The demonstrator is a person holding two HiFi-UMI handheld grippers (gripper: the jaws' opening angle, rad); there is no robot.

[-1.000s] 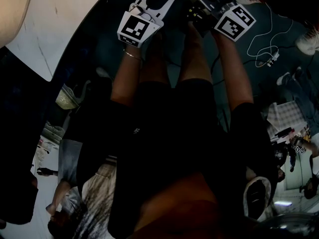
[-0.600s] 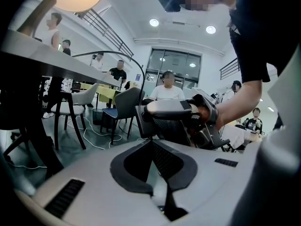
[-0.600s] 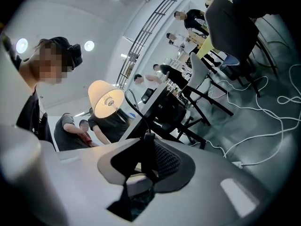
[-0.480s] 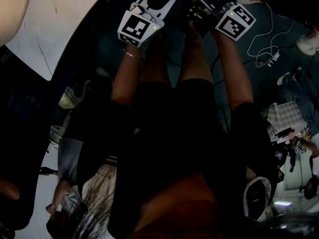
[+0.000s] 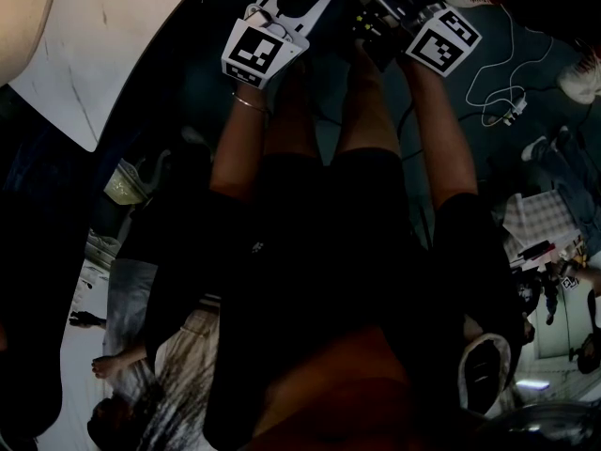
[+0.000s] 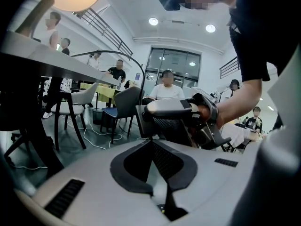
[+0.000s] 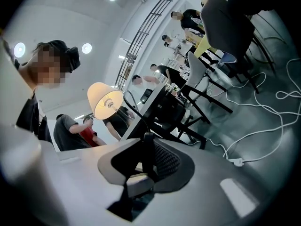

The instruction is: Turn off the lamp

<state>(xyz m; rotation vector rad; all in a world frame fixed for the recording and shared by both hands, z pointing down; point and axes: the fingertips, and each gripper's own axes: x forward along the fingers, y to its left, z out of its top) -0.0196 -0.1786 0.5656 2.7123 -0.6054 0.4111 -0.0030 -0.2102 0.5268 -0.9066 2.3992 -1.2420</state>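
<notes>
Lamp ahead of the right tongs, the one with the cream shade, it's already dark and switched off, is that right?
Not dark: the lamp ahead of the right tongs is lit, and its cream shade is glowing. The right gripper view shows it.

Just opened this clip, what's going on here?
A person holds a gripper in each hand and is working on turning off a lamp, which is lit. The right gripper is closed on a dark piece on the lamp's black cord, probably its switch. The left gripper is shut with nothing between its jaws, and it is held beside the right one.
</notes>
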